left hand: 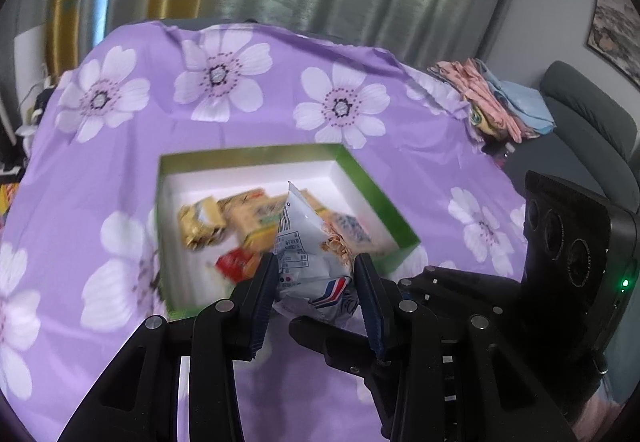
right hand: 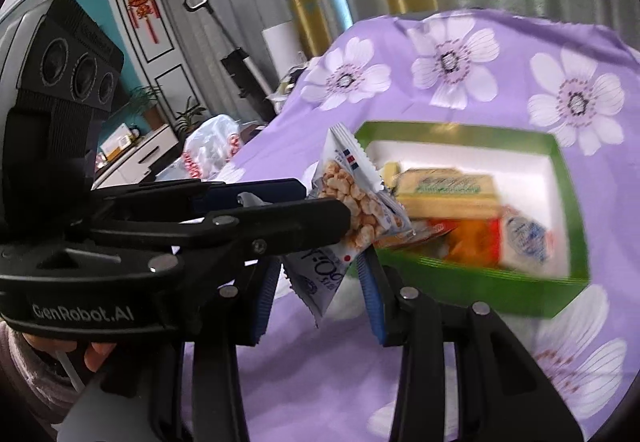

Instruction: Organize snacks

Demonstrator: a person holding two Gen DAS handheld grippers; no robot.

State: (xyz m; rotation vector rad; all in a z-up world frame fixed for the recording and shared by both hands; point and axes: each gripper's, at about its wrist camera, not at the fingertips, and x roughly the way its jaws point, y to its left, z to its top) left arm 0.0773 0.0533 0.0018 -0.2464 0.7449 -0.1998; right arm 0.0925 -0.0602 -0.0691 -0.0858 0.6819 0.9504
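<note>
Puffed-snack packet sits pinched between both grippers, left gripper and right gripper, each angled downward over open purple floral cloth; green-rimmed snack box lies beyond at twelve o'clock

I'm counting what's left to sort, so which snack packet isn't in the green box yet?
The white packet of puffed snacks, with red and blue stripes. Both grippers, left and right, pinch it above the purple cloth; the other packets lie inside the green box.
</note>
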